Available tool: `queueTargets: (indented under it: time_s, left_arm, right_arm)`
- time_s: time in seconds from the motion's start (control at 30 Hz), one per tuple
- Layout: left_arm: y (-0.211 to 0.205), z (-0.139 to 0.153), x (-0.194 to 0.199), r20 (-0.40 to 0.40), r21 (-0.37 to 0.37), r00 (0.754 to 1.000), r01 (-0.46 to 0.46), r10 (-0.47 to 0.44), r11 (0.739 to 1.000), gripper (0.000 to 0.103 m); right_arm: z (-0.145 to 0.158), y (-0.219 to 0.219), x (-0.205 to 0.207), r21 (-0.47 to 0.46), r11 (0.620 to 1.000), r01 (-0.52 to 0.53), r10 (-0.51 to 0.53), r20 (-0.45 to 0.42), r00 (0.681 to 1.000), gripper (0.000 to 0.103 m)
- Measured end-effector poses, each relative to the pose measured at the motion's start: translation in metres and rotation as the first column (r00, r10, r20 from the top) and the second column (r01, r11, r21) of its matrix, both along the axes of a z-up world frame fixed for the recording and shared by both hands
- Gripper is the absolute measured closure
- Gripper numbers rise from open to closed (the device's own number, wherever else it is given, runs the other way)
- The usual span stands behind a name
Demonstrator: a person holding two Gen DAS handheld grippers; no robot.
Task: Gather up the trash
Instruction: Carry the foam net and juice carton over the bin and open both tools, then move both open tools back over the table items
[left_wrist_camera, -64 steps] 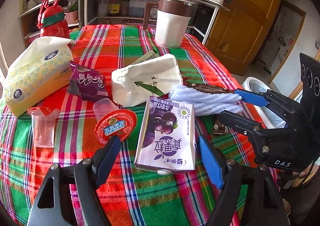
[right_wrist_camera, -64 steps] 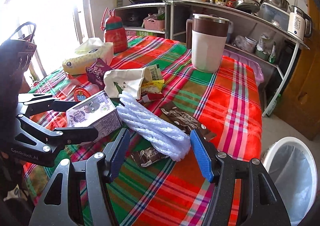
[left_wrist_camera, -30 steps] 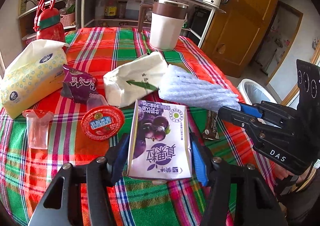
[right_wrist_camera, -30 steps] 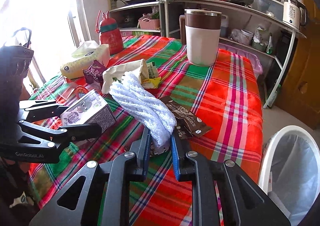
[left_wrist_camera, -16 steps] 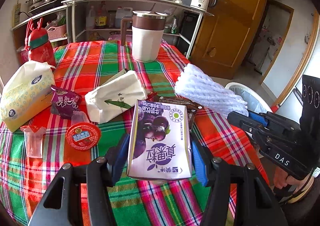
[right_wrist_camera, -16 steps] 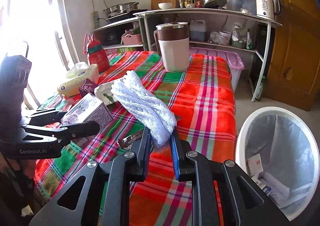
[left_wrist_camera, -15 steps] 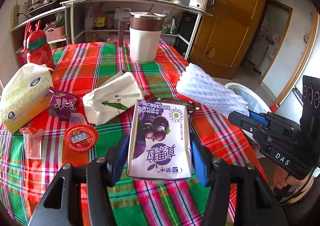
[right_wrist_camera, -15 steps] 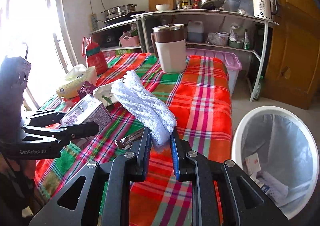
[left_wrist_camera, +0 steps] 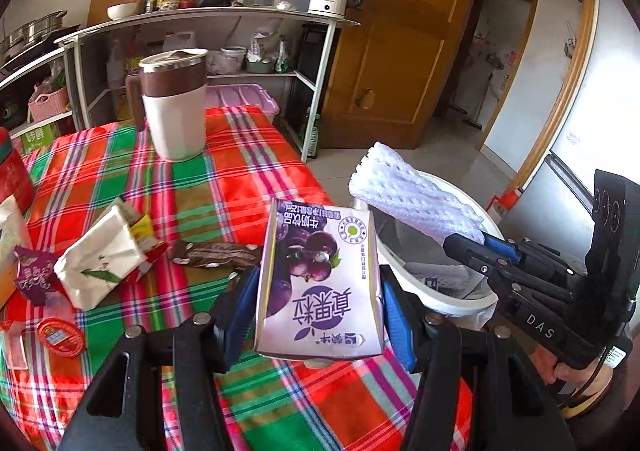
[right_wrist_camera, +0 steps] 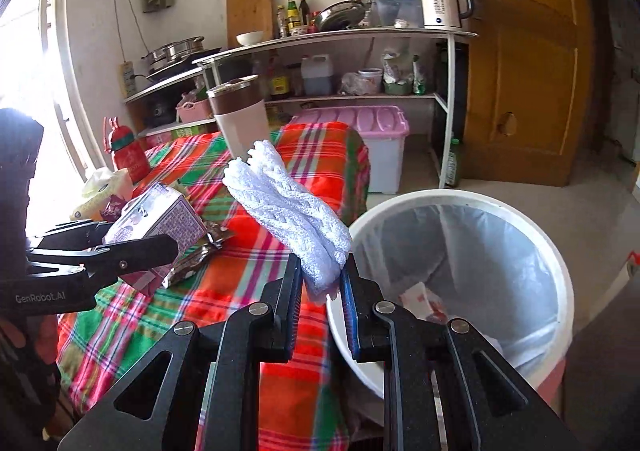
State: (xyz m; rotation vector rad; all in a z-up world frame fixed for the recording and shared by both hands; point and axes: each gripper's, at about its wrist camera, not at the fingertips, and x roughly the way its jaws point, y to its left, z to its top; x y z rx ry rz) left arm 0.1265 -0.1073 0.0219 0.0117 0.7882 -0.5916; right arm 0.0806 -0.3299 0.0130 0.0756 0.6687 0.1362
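Fingers clamped: left gripper on purple milk carton, right gripper on white foam netting (both carried toward lined bin for dumping)

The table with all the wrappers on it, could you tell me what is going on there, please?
A person is clearing trash with two handheld grippers. The left gripper is shut on a purple milk drink carton, lifted off the plaid tablecloth. The right gripper is shut on a white foam fruit net, held near the rim of the lined white trash bin. Several wrappers remain on the table.
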Motion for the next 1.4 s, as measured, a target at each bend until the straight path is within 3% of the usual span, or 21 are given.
queueTargets:
  time_s: [0.43,0.93,1.03,1.23,1.4]
  left_arm:
    - [-0.098,-0.006,0.004,-0.035,0.009,0.988,0.153,-0.152,0.988,0.043]
    - [-0.150,-0.025,0.009,-0.073,0.065,0.982,0.178,-0.173,0.982,0.042]
    - [-0.152,-0.026,0.008,-0.066,0.080,0.983,0.178,-0.173,0.981,0.042]
    - [-0.147,-0.021,0.006,-0.052,0.080,0.986,0.163,-0.159,0.983,0.033]
    - [-0.135,-0.014,0.002,-0.032,0.074,0.989,0.150,-0.148,0.986,0.031]
  right_arm:
    - [-0.014,-0.084,-0.010,-0.045,0.975,0.220,-0.222,-0.048,0.974,0.083]
    - [-0.043,-0.123,0.003,-0.122,0.939,0.322,-0.336,-0.127,0.933,0.081]
    - [-0.046,-0.124,0.004,-0.135,0.935,0.329,-0.346,-0.130,0.929,0.077]
    - [-0.048,-0.124,0.001,-0.148,0.928,0.341,-0.360,-0.130,0.924,0.052]
    - [-0.043,-0.119,-0.003,-0.132,0.930,0.343,-0.359,-0.122,0.925,0.051]
